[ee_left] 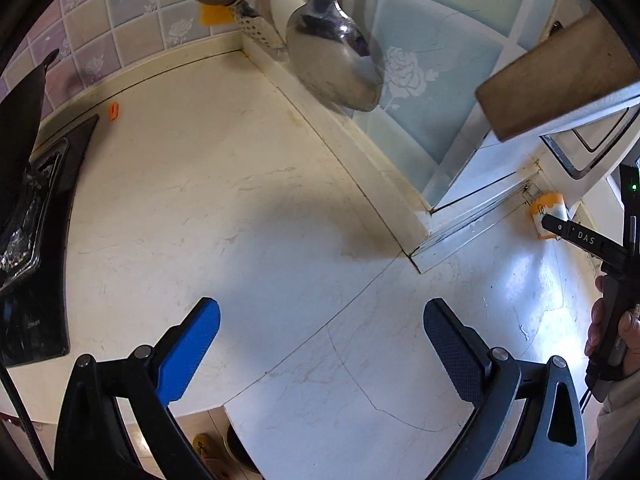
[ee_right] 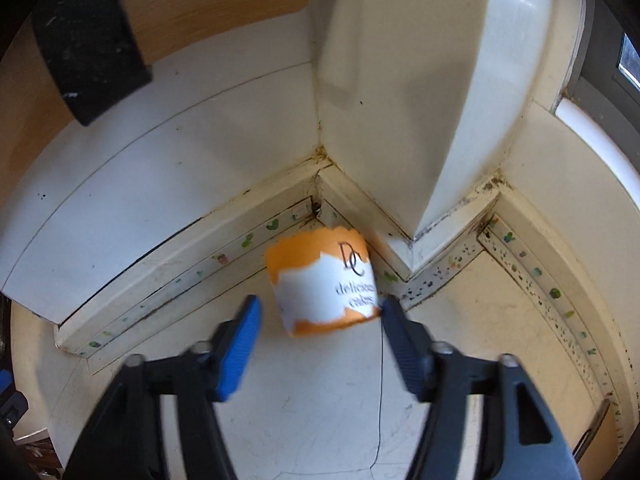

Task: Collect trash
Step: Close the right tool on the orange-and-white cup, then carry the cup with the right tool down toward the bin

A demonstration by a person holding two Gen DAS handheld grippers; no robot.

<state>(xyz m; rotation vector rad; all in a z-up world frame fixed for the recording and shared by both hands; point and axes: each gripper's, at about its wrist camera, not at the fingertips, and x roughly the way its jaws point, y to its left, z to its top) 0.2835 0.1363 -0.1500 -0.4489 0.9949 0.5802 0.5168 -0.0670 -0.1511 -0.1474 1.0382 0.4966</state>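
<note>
1. The right gripper [ee_right: 320, 312] is spread open around an orange-and-white paper cup [ee_right: 323, 282], which sits in the counter corner just ahead of its fingertips.
2. The left gripper [ee_left: 320, 320] hangs released, well apart from the cup, over bare countertop [ee_left: 224, 208].

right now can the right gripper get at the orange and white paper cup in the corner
Probably yes. The right gripper is open, with the paper cup just ahead between its fingertips and nothing between them. The corner trim behind the cup leaves little room to push forward.
</note>
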